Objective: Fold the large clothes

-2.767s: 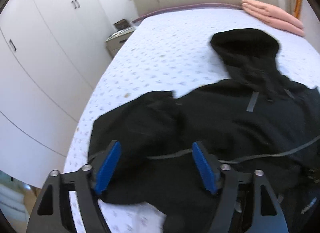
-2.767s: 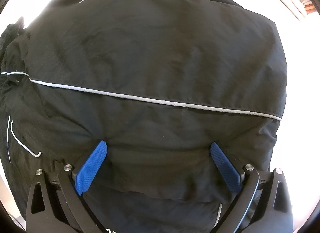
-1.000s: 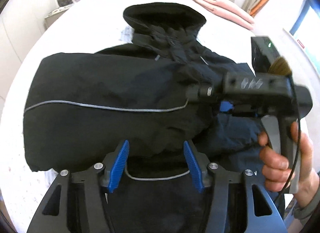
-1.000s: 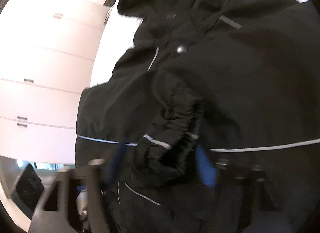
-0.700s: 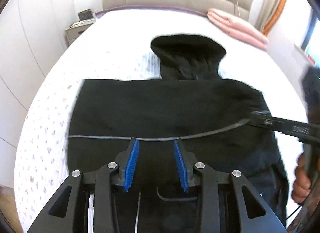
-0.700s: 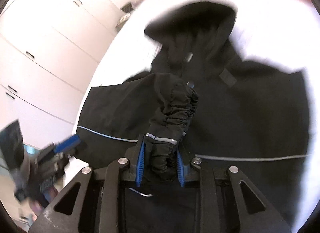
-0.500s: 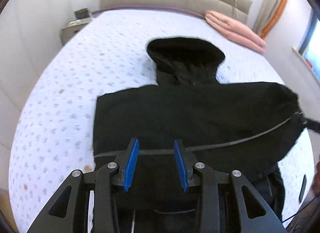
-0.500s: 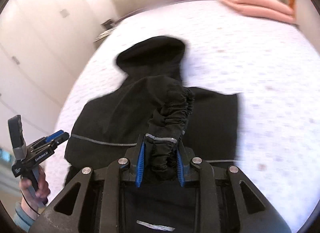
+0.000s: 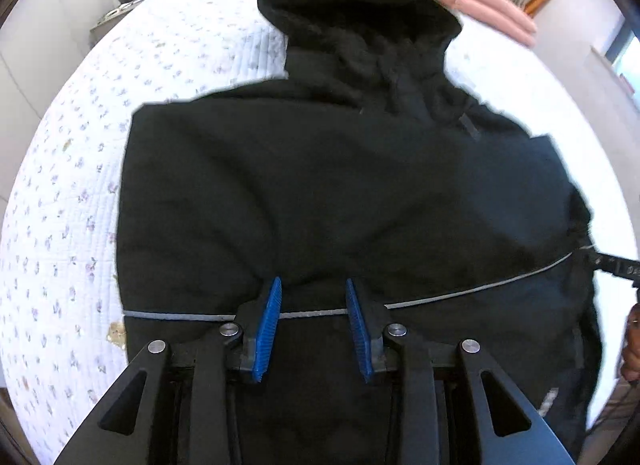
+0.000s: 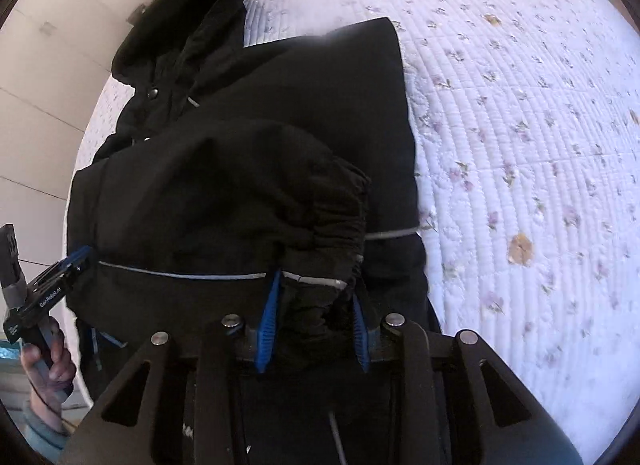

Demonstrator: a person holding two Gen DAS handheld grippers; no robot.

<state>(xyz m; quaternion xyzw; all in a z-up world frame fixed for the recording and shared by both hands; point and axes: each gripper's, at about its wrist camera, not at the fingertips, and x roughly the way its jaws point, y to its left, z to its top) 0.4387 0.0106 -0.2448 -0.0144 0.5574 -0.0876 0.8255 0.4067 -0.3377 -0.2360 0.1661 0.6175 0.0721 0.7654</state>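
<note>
One black jacket (image 9: pixel 320 193) lies on the bed (image 9: pixel 72 185), hood at twelve o'clock. Right hand-held gripper (image 10: pixel 314 317) clenches the elastic sleeve cuff (image 10: pixel 320 265); left hand-held gripper (image 9: pixel 314 325) stands released over the body. Bulky, soft, probably slippery: cuffs and hems look like the surest holds.

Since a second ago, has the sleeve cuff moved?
Yes. The sleeve cuff, between the right claw's pads, has crossed the jacket toward the quilt side.
</note>
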